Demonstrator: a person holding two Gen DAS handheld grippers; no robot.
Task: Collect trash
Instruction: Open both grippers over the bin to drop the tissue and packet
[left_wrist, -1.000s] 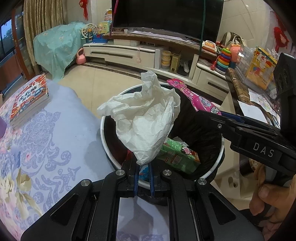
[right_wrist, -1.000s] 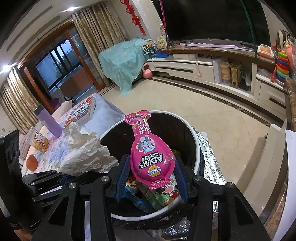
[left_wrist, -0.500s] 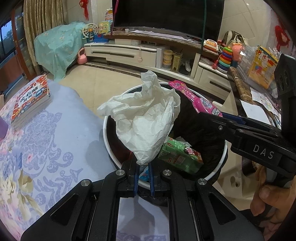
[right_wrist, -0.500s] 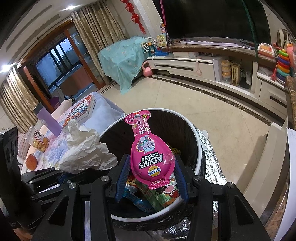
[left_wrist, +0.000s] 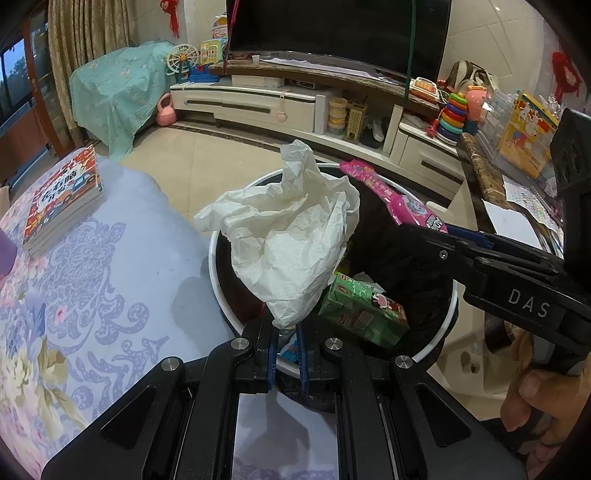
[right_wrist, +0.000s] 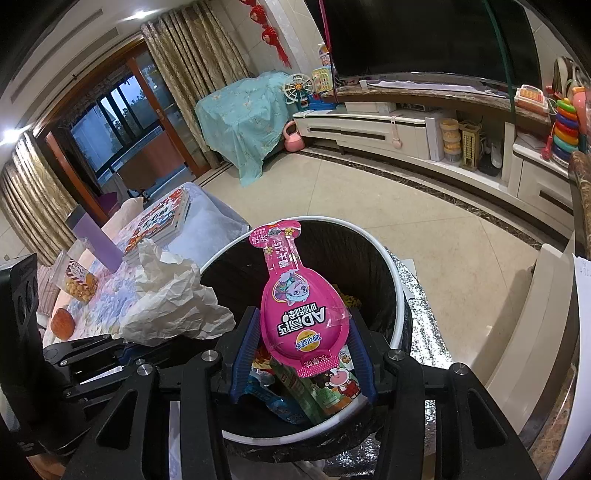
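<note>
Over the lined bin — crumpled white paper, glossy pink wrapper.

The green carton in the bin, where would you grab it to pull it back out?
Probably by its upper end, coming straight down from above. The green carton lies tilted in the trash bin, with that end raised toward the crumpled paper. The bin's wall blocks any sideways approach, and the narrow sides there suit two fingers. Its lower end is hidden among other trash.
</note>
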